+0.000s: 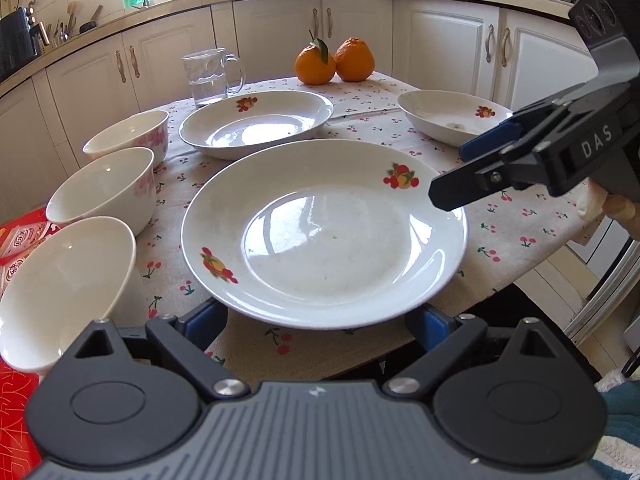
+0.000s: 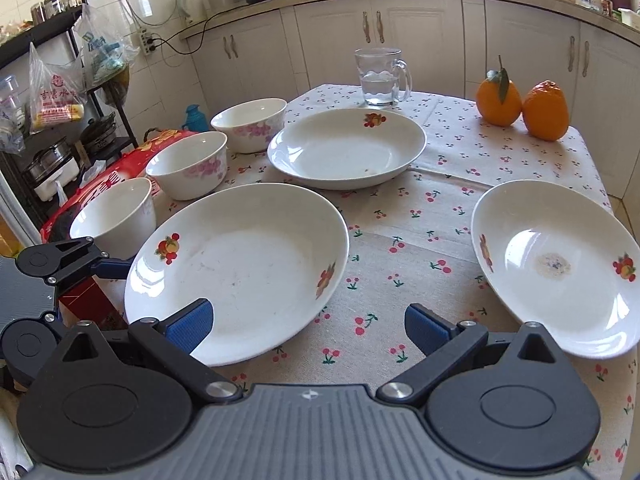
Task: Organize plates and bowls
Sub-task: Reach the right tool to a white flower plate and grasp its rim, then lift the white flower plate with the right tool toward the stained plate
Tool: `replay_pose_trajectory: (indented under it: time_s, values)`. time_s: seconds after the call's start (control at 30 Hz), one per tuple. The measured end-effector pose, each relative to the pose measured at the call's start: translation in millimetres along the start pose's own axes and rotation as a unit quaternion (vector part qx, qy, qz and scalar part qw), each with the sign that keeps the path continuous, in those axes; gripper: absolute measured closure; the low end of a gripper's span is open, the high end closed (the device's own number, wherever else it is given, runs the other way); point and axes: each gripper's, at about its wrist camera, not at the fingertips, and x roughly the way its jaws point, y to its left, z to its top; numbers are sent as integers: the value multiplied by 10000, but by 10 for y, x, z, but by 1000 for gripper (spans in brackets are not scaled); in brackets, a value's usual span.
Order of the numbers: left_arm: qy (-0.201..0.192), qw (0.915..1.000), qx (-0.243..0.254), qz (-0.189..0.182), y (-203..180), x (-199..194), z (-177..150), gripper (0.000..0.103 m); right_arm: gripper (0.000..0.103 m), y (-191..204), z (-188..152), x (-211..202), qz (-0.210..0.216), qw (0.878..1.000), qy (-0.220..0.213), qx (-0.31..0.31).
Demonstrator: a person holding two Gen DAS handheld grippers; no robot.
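Three white plates with fruit prints lie on the cherry-print tablecloth: a near plate (image 1: 324, 236) (image 2: 240, 268), a far plate (image 1: 256, 122) (image 2: 346, 148) and a right plate (image 1: 452, 114) (image 2: 556, 272). Three white bowls with pink flowers (image 1: 60, 288) (image 1: 104, 190) (image 1: 128, 134) stand in a row on the left; they also show in the right wrist view (image 2: 114, 214) (image 2: 188, 164) (image 2: 250, 122). My left gripper (image 1: 320, 322) is open at the near plate's front rim. My right gripper (image 2: 308, 328) is open over the cloth, its left finger over the near plate's edge.
A glass mug of water (image 1: 210, 76) (image 2: 380, 76) and two oranges (image 1: 334, 60) (image 2: 522, 102) stand at the table's far side. A red box (image 1: 16, 240) (image 2: 100, 184) sits left of the bowls. White kitchen cabinets (image 1: 280, 36) run behind the table.
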Motion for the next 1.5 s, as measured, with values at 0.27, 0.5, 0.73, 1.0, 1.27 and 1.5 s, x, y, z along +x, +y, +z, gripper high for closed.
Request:
replay_pose_trajectory:
  time_s: [0.27, 0.5, 0.73, 1.0, 1.27, 1.5]
  values:
    - [52, 9997, -244, -26, 24, 4, -3, 7, 0, 42, 246, 284, 502, 9971, 336, -464]
    - [41, 9998, -202, 51, -6, -9, 4, 7, 0, -34, 405, 555, 783, 9930, 653, -594]
    - [31, 9999, -152, 25, -34, -9, 16, 8, 4, -92, 657, 776, 1100, 9863, 863, -870]
    - [60, 9998, -161, -21, -12, 14, 28, 8, 19, -138, 837, 1000, 1426, 9781, 1116, -1025]
    - [66, 9998, -165, -60, 1, 19, 30, 8, 23, -206, 896, 1106, 1709, 9712, 1345, -970]
    - [76, 9999, -132, -68, 7, 18, 33, 9, 23, -200, 912, 1112, 1736, 9696, 1430, -968]
